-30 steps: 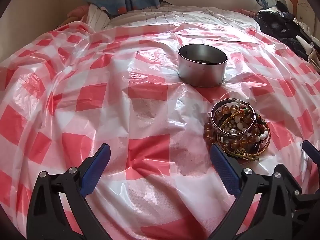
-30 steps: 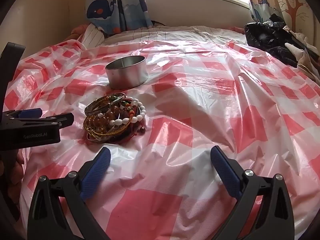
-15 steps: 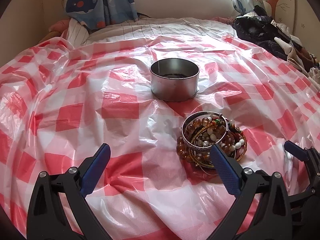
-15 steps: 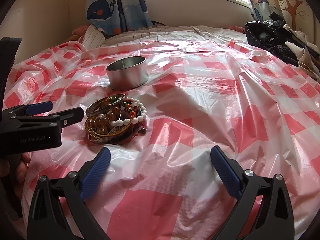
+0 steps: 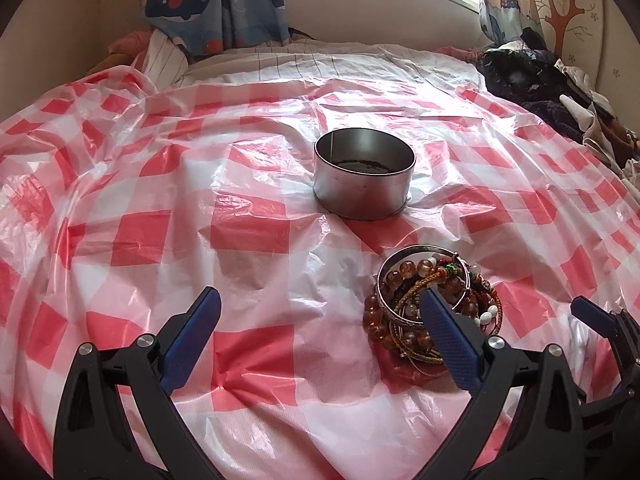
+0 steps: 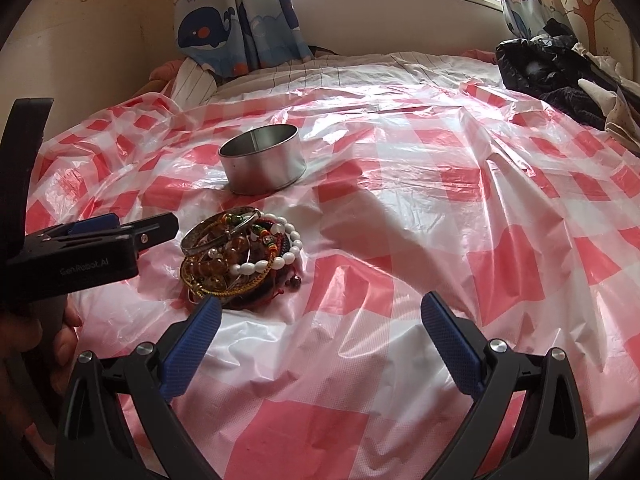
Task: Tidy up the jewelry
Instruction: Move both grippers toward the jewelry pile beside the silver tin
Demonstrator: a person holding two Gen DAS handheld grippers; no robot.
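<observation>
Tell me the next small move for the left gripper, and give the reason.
Probably ease the left gripper rightward and down over the bracelet pile. Its jaws are open and empty, only the right finger overlaps the pile, and the silver bangle lies on top, easiest to pinch first. The round tin beyond stands open, ready to receive it.

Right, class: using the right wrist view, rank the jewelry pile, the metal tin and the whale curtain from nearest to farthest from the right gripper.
From the right gripper:
1. Jewelry pile: nearest, just beyond its left finger on the checked sheet.
2. Metal tin: behind the pile, further up the bed.
3. Whale curtain: farthest, hanging at the window wall.
</observation>
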